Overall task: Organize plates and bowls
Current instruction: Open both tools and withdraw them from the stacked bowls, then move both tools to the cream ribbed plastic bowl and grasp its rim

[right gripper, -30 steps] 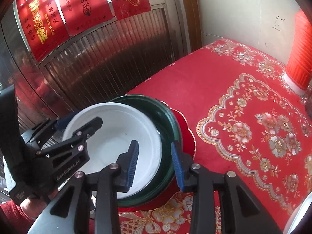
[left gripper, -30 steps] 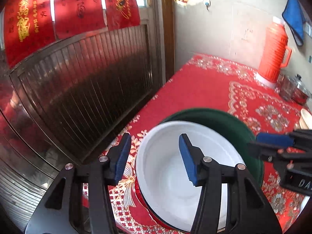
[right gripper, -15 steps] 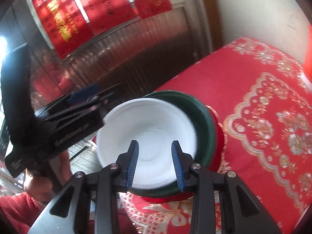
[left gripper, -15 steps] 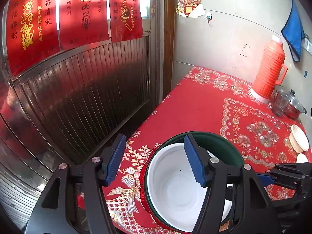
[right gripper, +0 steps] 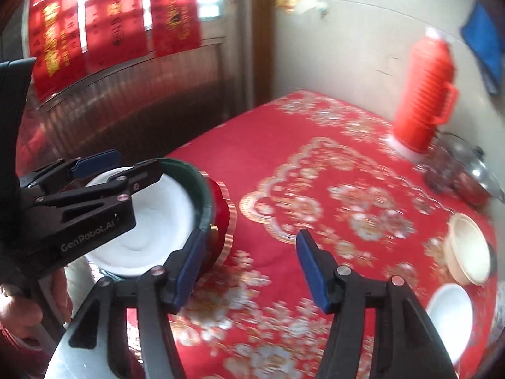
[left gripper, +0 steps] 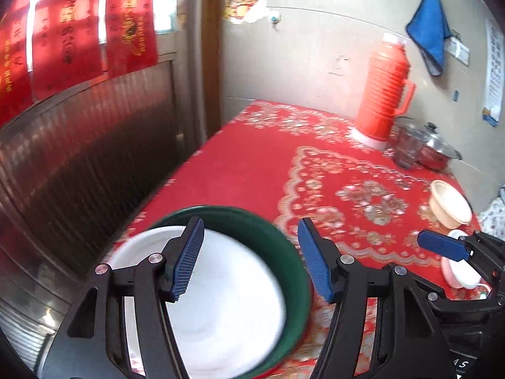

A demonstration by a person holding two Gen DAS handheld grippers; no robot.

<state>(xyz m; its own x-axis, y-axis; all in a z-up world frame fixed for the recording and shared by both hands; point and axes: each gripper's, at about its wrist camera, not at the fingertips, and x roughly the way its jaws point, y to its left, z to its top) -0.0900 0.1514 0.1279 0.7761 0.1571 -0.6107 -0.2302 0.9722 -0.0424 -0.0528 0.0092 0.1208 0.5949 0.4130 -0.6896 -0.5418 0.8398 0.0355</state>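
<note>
A white plate (left gripper: 221, 309) sits nested in the green plate (left gripper: 284, 246) on a red one (right gripper: 222, 208) — the cream bowl (right gripper: 467, 249) and white bowl (right gripper: 451, 312) stay loose on the surface (right gripper: 284, 164), both grippers (left gripper: 249, 259) (right gripper: 249, 265) wide-fingered, empty.

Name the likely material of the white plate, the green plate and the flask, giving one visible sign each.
White plate: probably plastic or melamine; matte and evenly white. Green plate: likely plastic; its solid dark rim shows a slight sheen. Flask: plastic shell, with moulded ribs and a one-piece handle.

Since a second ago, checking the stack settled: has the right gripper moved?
Yes. The right gripper has drawn right, off the white bowl, over the tablecloth.
</note>
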